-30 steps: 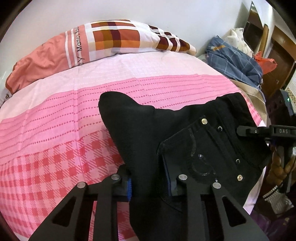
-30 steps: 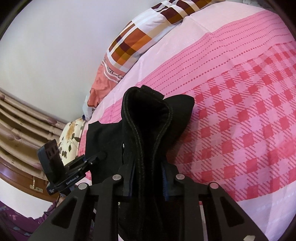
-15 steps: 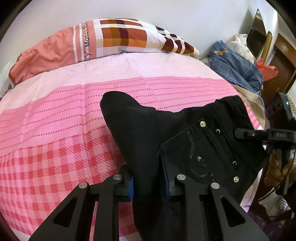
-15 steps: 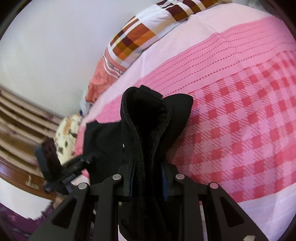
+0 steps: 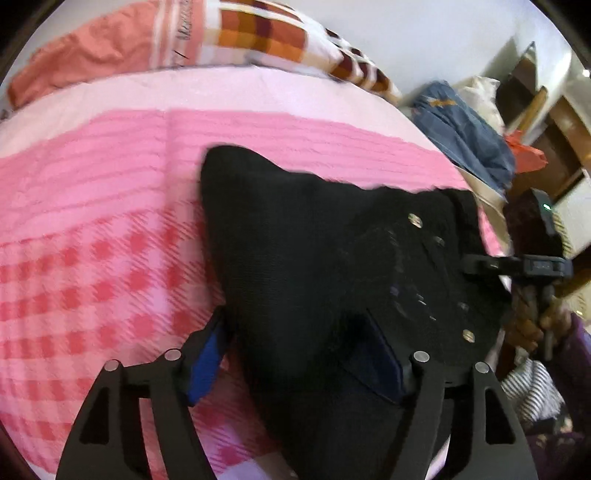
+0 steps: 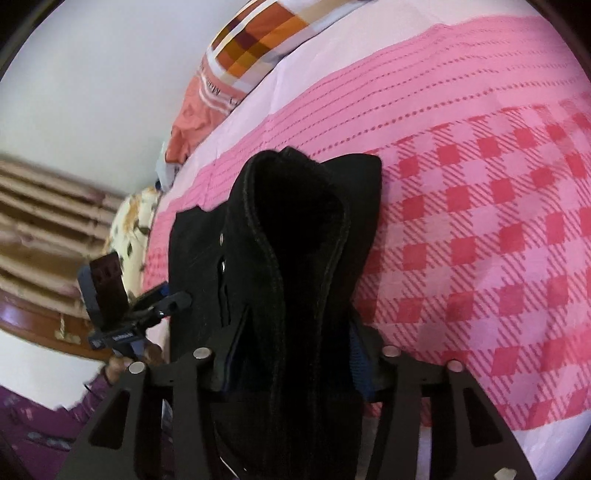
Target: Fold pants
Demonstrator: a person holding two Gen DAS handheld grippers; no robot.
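Left gripper (image 5: 303,354): jaws had just been opening and stood spread wide, blue pads clear of the black pants (image 5: 332,258) that lay between them; where it pinched the cloth half a second before, it had now let go. Judged: this side of the fold was laid down and released. Right gripper (image 6: 291,363): jaws had just been opening a little, a thick bunched fold of the pants between them; whether the pads pressed could not be told. Pants: folded over, lying on the pink checked bedsheet (image 5: 92,258), studded pocket uppermost toward the right gripper. Beyond the pants: 1 checked pillow (image 5: 258,33). Off the bed's far corner from the pants: 1 blue garment heap (image 5: 465,133).
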